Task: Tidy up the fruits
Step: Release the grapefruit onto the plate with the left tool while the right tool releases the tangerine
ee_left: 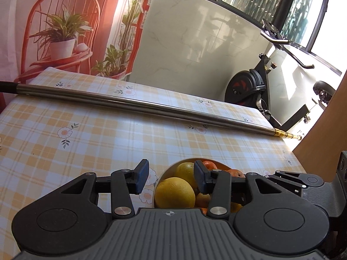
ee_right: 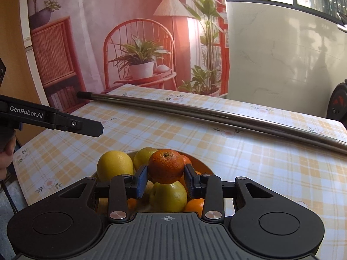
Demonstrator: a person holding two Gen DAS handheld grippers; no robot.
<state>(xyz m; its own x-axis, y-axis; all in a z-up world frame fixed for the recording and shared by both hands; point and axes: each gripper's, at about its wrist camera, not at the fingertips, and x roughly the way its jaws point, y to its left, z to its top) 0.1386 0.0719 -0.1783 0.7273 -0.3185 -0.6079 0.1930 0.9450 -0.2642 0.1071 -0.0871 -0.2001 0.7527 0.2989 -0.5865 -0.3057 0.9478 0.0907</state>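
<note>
Right gripper (ee_right: 166,181): pads pinched on the orange (ee_right: 166,166), one per flank, so it's carried just above the pile. Probably either being dropped in or lifted out, can't say which.

Orange: stem dimple faces up and slightly away from the camera. It's basically round, so no real long axis.

Left gripper (ee_left: 171,178): jaws spread wide with nothing between them, hanging over the bowl's (ee_left: 161,178) left rim, likely just waiting.

Bowl: sits near the table's (ee_left: 86,134) front edge, heaped with yellow citrus (ee_left: 174,192) and more oranges.

Metal pole (ee_left: 138,105): lies lengthwise along the far edge, well apart from the fruit.
</note>
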